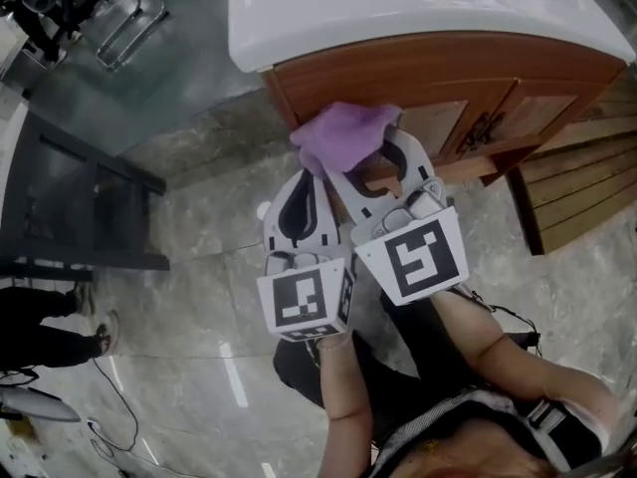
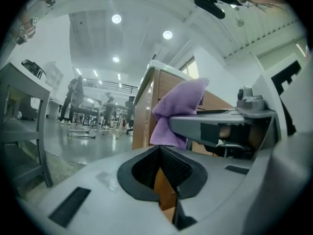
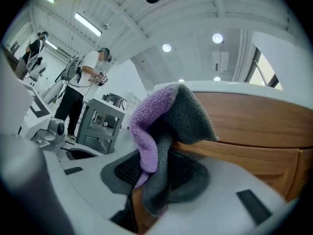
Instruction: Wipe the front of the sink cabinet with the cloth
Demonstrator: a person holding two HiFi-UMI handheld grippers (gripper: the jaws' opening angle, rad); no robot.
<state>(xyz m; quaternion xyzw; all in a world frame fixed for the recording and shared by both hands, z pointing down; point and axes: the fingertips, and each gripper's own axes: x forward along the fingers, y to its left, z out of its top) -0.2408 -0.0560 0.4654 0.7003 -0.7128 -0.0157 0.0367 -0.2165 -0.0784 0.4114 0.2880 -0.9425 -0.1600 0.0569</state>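
One purple cloth (image 1: 343,132) sat pinched in the right gripper (image 1: 390,155) near the sink cabinet (image 1: 448,78) front's top edge, the left gripper (image 1: 302,179) closed on nothing; wiping looked about to start, needing the cloth pressed flat on the wood.

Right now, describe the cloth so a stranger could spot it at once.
Find the white sink top on the wooden cabinet. In front of it, the right hand-held gripper pinches a fluffy cloth. It alone is purple amid wood, white and grey.

Bright light falls from round ceiling lamps (image 2: 116,18); the glossy grey stone floor (image 1: 199,267) carries faint glare; both gripper views bend strongly toward dark edges.
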